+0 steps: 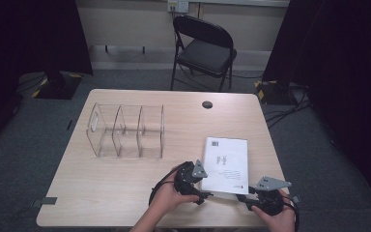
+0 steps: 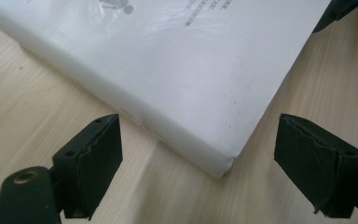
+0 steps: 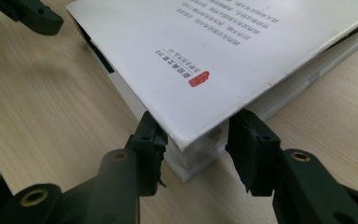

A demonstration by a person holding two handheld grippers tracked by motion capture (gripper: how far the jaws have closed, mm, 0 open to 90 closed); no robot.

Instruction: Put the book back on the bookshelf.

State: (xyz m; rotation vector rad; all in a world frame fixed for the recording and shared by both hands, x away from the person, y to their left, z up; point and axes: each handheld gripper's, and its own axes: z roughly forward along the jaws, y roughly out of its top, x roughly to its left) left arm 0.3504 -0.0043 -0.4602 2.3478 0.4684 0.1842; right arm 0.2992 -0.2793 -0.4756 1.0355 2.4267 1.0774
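A thick white book lies flat near the table's front right. Its near left corner sits between the wide-apart jaws of my left gripper, and neither pad touches it. My left gripper stands open at that corner. My right gripper is at the book's near right corner. Its two pads press against the two edges of that corner of the book, so it is shut on the book. The front cover there lifts slightly off the pages.
A clear acrylic divider rack stands at the table's left middle. A round cable hole is near the far edge. A black folding chair stands behind the table. The other gripper's jaw shows at the book's far corner.
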